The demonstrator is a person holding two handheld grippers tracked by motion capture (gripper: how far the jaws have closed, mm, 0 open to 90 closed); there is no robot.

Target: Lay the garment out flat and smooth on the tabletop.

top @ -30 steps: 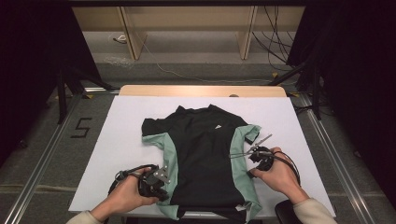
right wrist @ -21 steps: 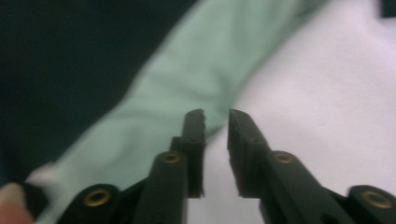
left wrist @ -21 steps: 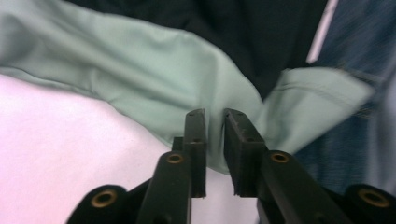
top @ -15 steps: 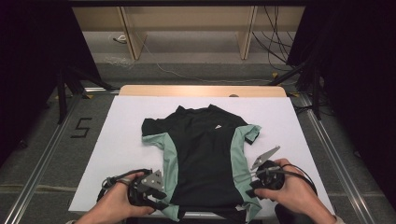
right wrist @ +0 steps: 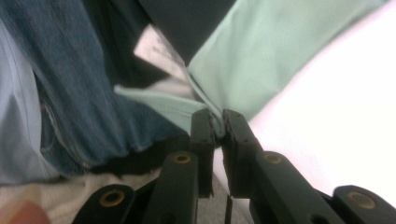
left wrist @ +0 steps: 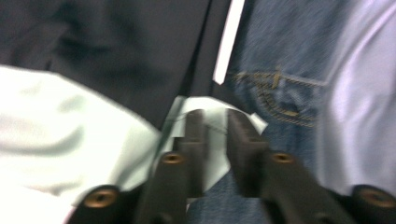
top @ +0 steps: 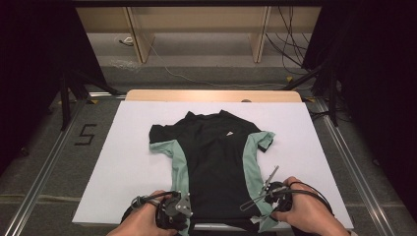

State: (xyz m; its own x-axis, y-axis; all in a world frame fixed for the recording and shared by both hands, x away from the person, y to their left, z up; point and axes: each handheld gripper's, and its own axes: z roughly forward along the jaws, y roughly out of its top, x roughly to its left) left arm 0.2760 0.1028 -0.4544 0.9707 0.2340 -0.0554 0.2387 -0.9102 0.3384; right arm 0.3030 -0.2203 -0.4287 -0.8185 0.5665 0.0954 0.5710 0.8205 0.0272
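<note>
Hand-held gripper (left wrist: pixel 215 133) pinching shirt hem (left wrist: pixel 205 116), jeans (left wrist: pixel 275 70) behind

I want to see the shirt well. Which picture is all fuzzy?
The left gripper view is smeared: the shirt and the fingers have soft edges. The right gripper view is sharper up close, hazy farther off. The high view is evenly lit, dark at both sides.

Both hands come in from the near edge, each wrapped around its tool. The left gripper (top: pixel 173 212) has just been closing and its jaws pinch cloth between them. The right gripper (top: pixel 265 194) has also just been closing; its jaws clamp a fold of cloth
</note>
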